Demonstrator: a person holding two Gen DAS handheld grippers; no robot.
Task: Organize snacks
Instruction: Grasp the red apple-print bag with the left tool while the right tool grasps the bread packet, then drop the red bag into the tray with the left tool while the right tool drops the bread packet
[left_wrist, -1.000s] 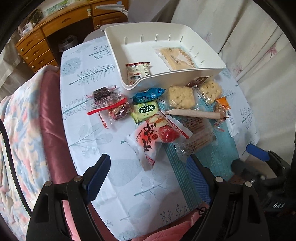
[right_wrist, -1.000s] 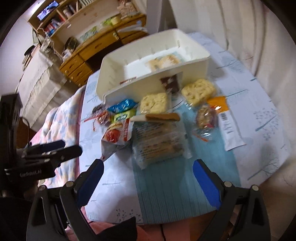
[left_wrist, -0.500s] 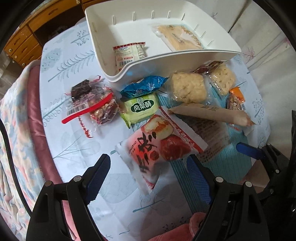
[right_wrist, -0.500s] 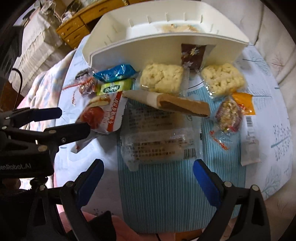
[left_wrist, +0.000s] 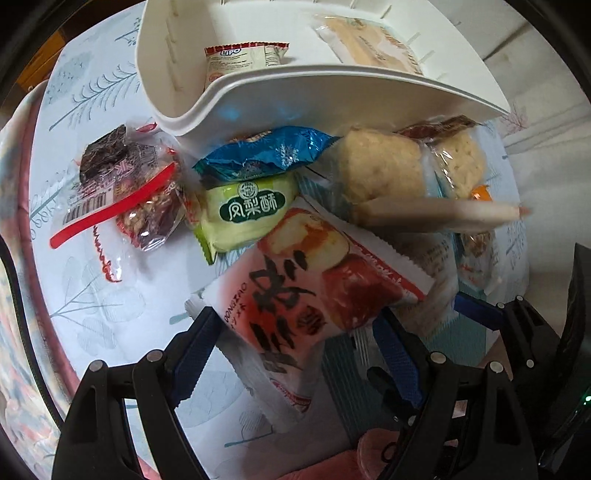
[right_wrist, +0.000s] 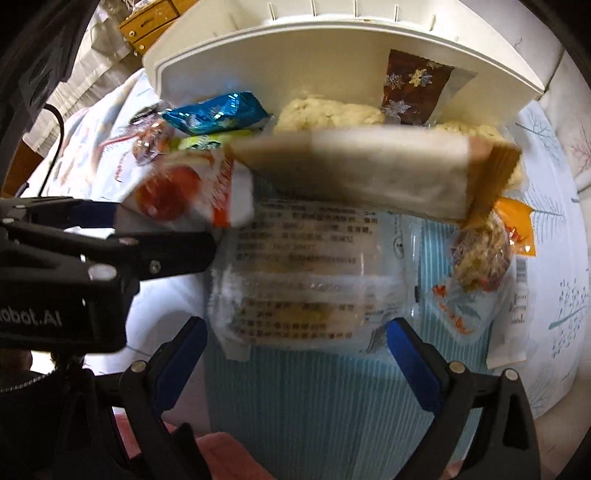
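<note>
Red-and-white snack bag (left_wrist: 295, 295) sits right between my left gripper's (left_wrist: 291, 354) spread fingers; the pads are apart from it on both sides, so nothing is gripped. My right gripper (right_wrist: 295, 350) is released too, its blue pads straddling the near edge of a clear wrapped packet (right_wrist: 306, 284) with printed text, without pressing on it. Both point down at the pile on the patterned tablecloth (left_wrist: 110, 295).

Just past the red bag lies a green pineapple-cake pouch (left_wrist: 247, 210), with a blue foil packet (left_wrist: 262, 153) beyond it against the white bin's (left_wrist: 332, 96) front wall. Left of those, a dark nutty snack in clear wrap (left_wrist: 140, 192) with a red strip. A long pale wrapped bar (right_wrist: 362, 177) lies across the heap, blurred. Behind it are two puffy rice cakes (left_wrist: 384, 166) and a brown snowflake packet (right_wrist: 413, 88) leaning on the bin. Inside the bin: a small red-trimmed pack (left_wrist: 243, 59) and a flat pale packet (left_wrist: 365, 40).
</note>
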